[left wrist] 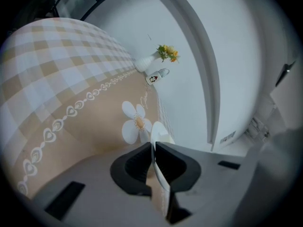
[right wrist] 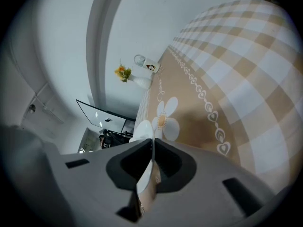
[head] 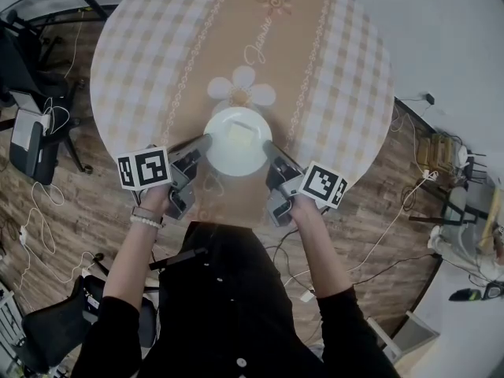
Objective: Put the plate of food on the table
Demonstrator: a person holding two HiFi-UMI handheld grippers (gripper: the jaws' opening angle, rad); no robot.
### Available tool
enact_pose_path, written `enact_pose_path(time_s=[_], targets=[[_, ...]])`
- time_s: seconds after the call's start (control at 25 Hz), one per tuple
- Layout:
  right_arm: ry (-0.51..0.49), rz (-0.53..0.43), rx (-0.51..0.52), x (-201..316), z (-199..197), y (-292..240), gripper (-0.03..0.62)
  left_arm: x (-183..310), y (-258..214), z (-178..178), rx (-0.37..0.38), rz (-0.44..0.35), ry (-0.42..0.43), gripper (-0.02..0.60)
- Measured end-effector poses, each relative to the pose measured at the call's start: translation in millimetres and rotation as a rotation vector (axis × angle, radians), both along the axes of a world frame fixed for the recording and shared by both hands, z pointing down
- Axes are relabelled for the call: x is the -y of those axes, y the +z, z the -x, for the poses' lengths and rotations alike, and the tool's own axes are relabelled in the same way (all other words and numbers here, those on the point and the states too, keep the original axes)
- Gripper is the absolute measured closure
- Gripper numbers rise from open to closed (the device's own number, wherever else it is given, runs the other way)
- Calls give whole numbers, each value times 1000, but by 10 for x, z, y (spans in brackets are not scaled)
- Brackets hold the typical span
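The left gripper (left wrist: pixel 153 150) and right gripper (right wrist: pixel 152 148) each have fingers (left wrist: pixel 131 169) pinching opposite rims of the white plate (head: pixel 236 154), held over the near side of the checked worktop (head: pixel 150 61). Thin rim grips may slip; uneven lowering could tip the pale food (head: pixel 240 132) off.

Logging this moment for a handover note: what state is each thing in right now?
plate: gripped at two opposite rims, over the near part of the table.
food: lying on the plate.
left gripper: shut on the plate's rim.
right gripper: shut on the plate's rim.
vase: upright, flowers in it, at the table's far edge.
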State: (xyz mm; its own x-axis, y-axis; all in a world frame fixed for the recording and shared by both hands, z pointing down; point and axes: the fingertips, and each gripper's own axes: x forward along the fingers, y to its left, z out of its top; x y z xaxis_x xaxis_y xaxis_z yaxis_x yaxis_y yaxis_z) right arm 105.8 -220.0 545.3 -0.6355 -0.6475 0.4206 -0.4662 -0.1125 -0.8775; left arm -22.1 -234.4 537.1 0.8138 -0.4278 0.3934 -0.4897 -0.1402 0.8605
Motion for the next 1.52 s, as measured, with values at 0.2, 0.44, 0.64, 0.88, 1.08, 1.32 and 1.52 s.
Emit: enact_pose_path(time_s=[0.2, 0.44, 0.64, 0.88, 1.08, 1.32, 1.52], targets=[[-26, -16, -3, 125, 26, 115, 586, 94, 149, 4, 27, 20, 1, 561], [-36, 10, -23, 184, 35, 284, 586, 159, 296, 3, 66, 28, 10, 561], [-37, 22, -40, 195, 97, 268, 586, 172, 288, 67, 87, 36, 11, 561], [-49, 38, -71, 263, 40, 495, 586, 243, 539, 4, 142, 41, 41, 561], [-50, 51, -80, 286, 32, 538, 586, 274, 605, -9, 166, 42, 53, 561], [-73, 88, -126, 289, 58, 588, 586, 286, 668, 15, 220, 71, 53, 561], [-101, 122, -182, 272, 78, 639, 585, 282, 717, 29, 284, 85, 67, 557]])
